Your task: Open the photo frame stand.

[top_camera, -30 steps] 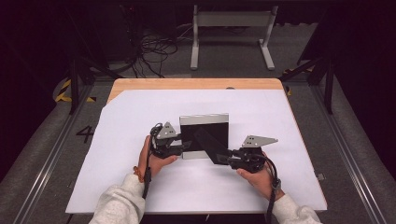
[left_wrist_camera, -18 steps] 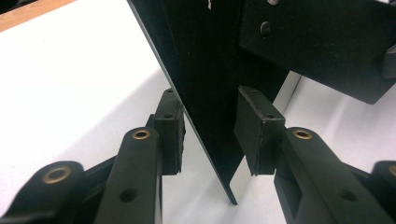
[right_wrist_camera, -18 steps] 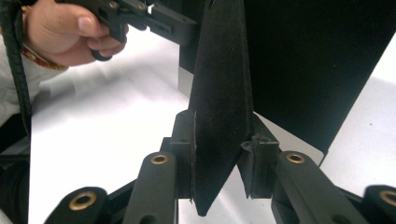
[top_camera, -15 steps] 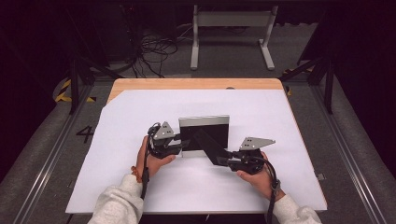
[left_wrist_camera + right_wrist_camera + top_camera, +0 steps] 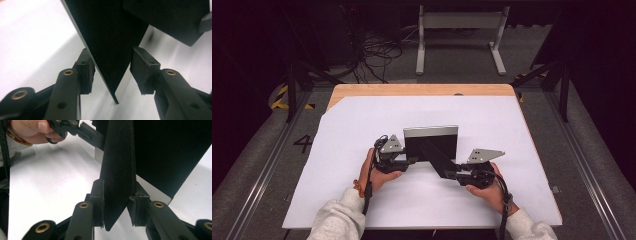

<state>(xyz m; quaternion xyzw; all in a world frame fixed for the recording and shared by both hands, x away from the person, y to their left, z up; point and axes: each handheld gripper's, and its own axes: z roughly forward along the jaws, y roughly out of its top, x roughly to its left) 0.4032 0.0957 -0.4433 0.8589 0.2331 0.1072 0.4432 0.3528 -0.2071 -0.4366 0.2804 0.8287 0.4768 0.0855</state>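
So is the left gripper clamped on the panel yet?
No, open. The left gripper's fingers straddle the black panel's corner with gaps on both sides.

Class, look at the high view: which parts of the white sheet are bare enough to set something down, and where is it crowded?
Bare: the white sheet left, right and beyond the black frame. Crowded: the near middle, where left gripper and right gripper meet the frame.
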